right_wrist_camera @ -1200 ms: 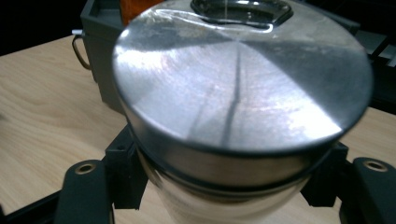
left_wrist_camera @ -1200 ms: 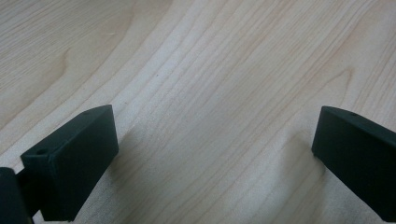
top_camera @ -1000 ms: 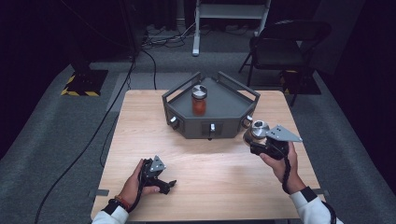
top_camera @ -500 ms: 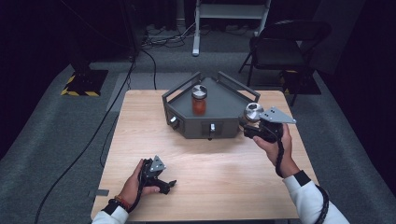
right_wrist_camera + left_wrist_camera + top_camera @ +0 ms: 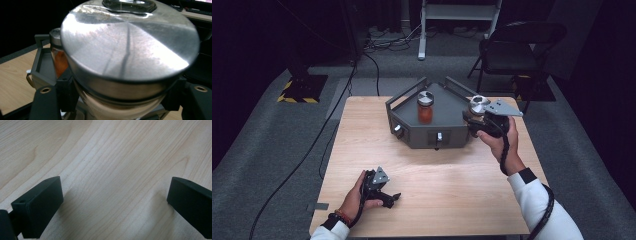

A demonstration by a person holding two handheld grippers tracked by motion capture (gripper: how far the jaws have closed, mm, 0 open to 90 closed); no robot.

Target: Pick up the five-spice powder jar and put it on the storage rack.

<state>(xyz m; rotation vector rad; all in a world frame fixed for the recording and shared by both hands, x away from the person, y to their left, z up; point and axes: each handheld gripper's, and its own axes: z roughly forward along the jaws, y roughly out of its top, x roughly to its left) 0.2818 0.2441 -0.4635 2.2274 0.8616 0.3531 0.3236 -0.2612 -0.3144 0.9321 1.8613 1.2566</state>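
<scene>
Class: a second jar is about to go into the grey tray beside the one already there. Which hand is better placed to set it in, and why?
The right. The right gripper is shut on the silver-lidded jar at the grey tray's right edge. The left gripper rests open on the table, far from the tray.

On the light wooden table [image 5: 432,175], a dark grey metal angular tray [image 5: 412,127] sits at the far middle with a red-filled glass jar [image 5: 425,106] standing in it, a silver-lidded jar [image 5: 478,105] raised at its right edge, and a black folding chair [image 5: 517,50] behind.
</scene>
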